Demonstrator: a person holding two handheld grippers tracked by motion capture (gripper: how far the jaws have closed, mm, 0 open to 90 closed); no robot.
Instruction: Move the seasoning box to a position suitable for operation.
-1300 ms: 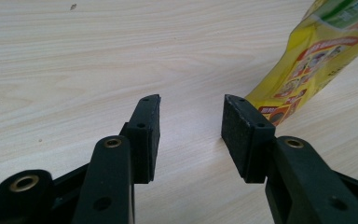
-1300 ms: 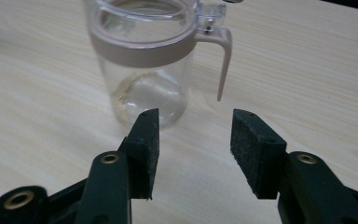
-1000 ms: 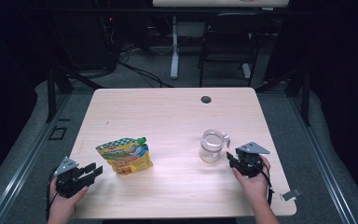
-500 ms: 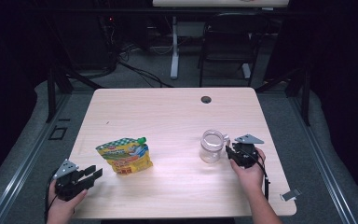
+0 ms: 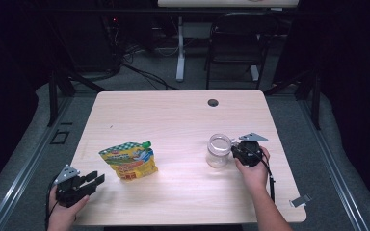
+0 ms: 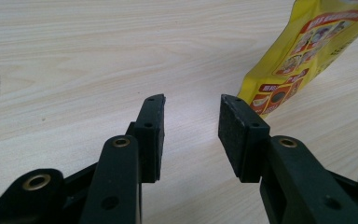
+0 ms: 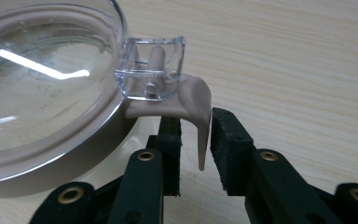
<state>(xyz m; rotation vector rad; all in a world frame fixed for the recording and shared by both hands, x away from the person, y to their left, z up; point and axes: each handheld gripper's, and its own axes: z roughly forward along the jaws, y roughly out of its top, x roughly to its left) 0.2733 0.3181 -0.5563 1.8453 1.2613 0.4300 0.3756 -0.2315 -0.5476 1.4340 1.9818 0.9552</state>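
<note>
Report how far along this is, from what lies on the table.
Done: nothing visibly; the pouch lies capped, the jar lidded. In hand: the right gripper has its jaws around the lid's beige tab, a slight gap showing. Left: the left gripper is open beside the pouch; the goal is unclear.

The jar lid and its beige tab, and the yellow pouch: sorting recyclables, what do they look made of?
Jar lid: clear glossy hard plastic, probably; it reflects a light streak. Beige tab: matte, likely soft silicone or plastic. Yellow pouch: glossy printed flexible film.
</note>
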